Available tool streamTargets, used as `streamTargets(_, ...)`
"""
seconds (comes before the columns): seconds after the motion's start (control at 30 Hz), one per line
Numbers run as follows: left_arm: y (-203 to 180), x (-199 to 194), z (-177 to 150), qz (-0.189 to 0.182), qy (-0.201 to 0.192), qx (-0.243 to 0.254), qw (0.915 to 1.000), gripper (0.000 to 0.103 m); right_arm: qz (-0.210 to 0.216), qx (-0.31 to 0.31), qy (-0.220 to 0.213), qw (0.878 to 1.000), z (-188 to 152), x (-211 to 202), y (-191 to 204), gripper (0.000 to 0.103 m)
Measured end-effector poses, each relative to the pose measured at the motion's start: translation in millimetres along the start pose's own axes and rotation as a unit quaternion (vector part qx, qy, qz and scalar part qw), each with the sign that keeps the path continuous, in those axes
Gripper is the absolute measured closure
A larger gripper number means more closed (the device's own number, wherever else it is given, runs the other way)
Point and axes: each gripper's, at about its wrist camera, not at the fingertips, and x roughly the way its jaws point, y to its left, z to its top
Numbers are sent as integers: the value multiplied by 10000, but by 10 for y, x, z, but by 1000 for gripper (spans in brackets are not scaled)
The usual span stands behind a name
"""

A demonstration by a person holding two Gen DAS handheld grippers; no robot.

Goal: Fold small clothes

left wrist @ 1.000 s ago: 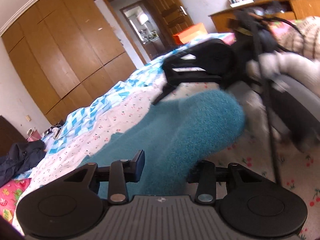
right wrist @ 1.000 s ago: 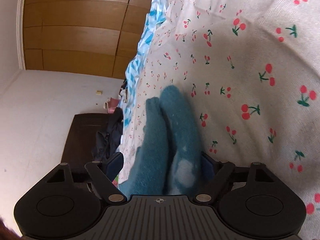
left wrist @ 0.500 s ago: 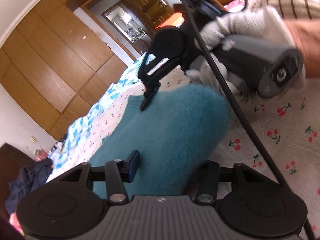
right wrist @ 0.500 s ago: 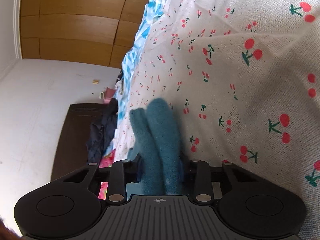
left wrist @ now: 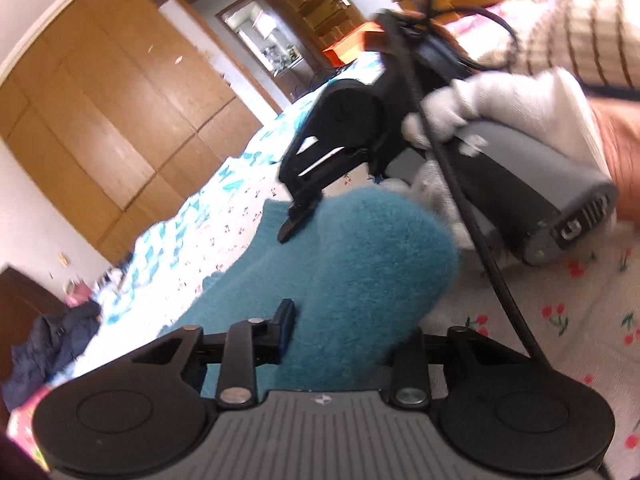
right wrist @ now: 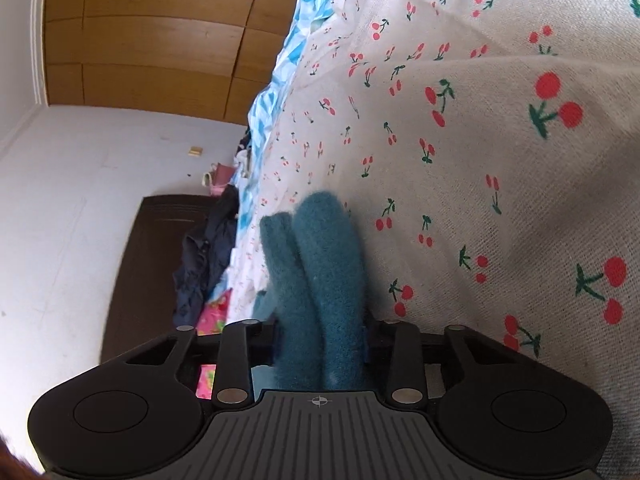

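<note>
While both grippers clamp the teal fuzzy sock (left wrist: 360, 264) above the cherry-print bedsheet (right wrist: 500, 200), the left gripper (left wrist: 344, 332) pinching one end and the right gripper (right wrist: 320, 344) the doubled layers, the fold looks half done, with laying flat left.

Left gripper (left wrist: 344, 334): black fingers, ribbed grey body, silver screws.
Right gripper (right wrist: 320, 334): same build — crosshair mark.
Right hand (left wrist: 500, 104): white knit glove, striped beige sleeve — black cable alongside.
</note>
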Motion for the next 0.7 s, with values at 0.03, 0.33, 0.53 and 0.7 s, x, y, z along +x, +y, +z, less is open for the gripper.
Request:
streamTargets(0.03,46,-13,30,-59,38,-156,9999,68,44,56,-11,10000,-5,-14,-2,75)
streamTargets(0.33,487,-145,86,-671,160,-1840,9805,70,200,6,-388,9990,-161,-164,292,77)
streamTargets(0.53,983,-289,-145,-1058,-185,-2863,9521,71,339,-97,-694,9970,-373,-147,809,77)
streamTargets(0.7,1563,-476,-399,-1264,-505,-3925,9096,71,136,-626,-700,9955,-550,106,1486,77)
